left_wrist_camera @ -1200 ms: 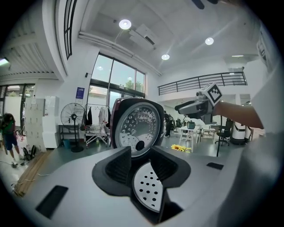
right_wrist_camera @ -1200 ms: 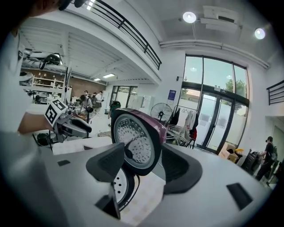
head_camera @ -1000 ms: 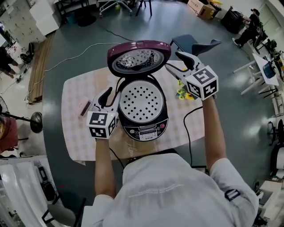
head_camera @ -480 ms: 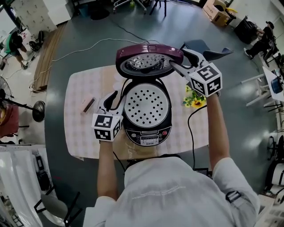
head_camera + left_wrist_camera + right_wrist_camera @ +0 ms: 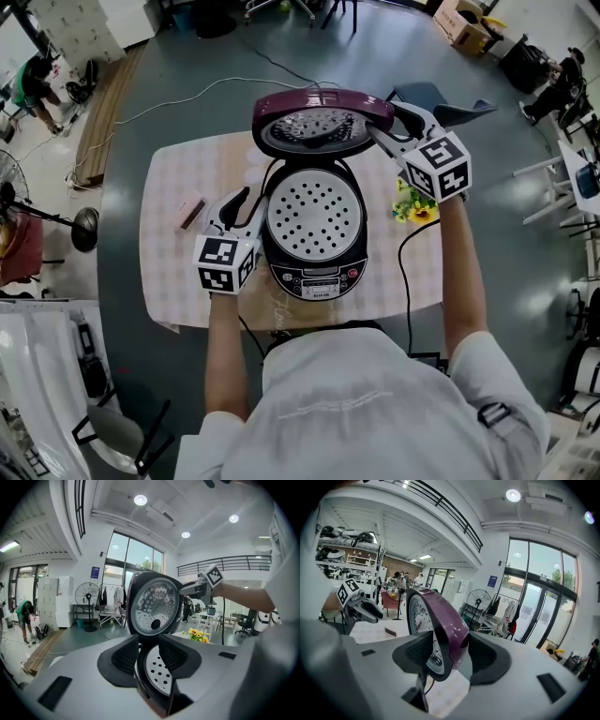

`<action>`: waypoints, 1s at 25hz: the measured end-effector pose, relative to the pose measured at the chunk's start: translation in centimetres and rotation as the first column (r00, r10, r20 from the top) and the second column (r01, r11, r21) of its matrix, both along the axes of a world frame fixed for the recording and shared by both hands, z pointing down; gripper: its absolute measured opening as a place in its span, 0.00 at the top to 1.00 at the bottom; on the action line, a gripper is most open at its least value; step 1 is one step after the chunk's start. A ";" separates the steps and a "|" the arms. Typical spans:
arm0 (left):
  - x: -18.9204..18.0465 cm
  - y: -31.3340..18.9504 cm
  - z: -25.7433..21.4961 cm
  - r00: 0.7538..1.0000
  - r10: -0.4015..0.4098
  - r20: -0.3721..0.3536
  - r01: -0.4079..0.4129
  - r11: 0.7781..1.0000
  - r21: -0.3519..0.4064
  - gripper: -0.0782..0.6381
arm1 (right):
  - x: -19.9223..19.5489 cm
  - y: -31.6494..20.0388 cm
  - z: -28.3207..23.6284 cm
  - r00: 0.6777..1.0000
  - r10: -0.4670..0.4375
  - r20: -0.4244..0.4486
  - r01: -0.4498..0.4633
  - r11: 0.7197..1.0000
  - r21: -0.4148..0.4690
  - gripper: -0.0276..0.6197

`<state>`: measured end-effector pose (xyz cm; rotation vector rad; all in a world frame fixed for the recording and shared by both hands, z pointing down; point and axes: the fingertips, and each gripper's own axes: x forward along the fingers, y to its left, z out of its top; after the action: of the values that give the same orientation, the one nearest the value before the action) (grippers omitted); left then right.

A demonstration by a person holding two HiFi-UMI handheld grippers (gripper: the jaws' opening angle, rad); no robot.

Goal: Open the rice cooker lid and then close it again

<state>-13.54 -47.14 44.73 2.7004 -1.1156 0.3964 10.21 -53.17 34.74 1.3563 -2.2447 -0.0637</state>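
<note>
The cooker (image 5: 314,234) stands in the middle of the surface (image 5: 178,272), with its purple lid (image 5: 319,127) raised upright at the back. The right gripper (image 5: 449,651) has just been closing its fingers, which now clasp the lid's rim. The left gripper (image 5: 149,656) has its fingers released, standing apart astride the cooker's left rim.

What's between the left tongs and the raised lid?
The open cooker, its perforated plate showing; clearest in the head view, also the left gripper view.
</note>
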 end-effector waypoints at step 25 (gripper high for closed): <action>-2.7 4.4 0.6 0.992 0.130 -0.002 -0.130 0.991 -0.012 0.69 | -2.2 8.6 2.7 0.996 0.054 -0.076 -0.054 0.999 0.011 0.54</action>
<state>-16.26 -42.74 45.34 2.7712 -0.9365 0.4200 8.05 -44.53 37.45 1.3949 -2.1462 -0.1048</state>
